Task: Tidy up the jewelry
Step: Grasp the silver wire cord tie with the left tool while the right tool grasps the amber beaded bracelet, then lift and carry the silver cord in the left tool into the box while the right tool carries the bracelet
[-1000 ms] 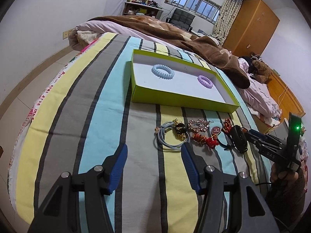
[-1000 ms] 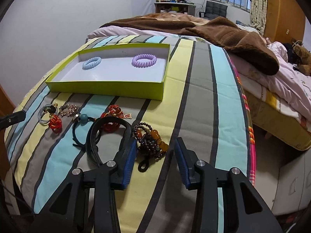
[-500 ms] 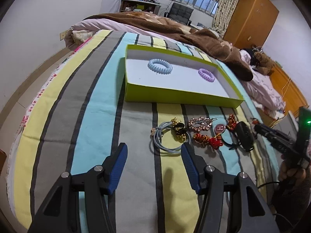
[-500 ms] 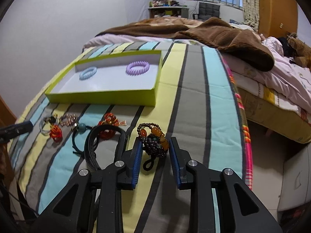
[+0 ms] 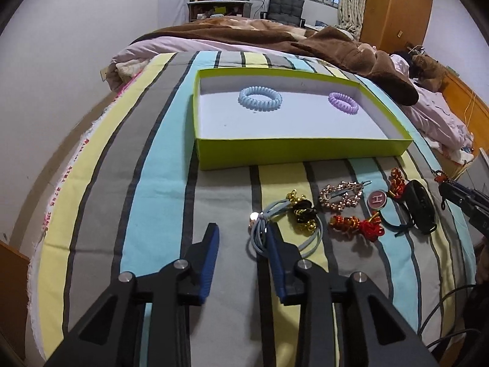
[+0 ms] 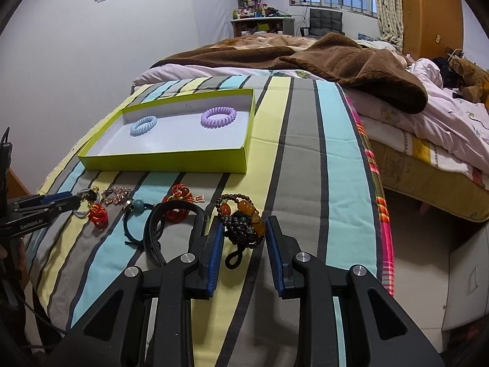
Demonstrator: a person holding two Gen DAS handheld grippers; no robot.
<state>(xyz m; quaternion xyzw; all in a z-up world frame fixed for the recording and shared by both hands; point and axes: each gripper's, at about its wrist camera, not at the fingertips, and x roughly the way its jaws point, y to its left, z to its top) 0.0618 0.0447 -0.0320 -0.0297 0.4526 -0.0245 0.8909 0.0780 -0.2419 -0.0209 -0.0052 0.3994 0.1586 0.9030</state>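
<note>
Striped bedspread (image 6: 299, 153): right claw (image 6: 241, 238) grips beaded bracelet (image 6: 243, 224), loop toward camera.

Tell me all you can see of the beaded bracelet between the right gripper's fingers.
The beaded bracelet is a bunched heap of small dark, glossy beads with a few larger amber-orange ones on top and a black cord loop trailing toward the camera. It lies on the striped bedspread, right of the black band, in front of the green box. The right gripper straddles it, blue pads close on either side; contact is unclear.
</note>
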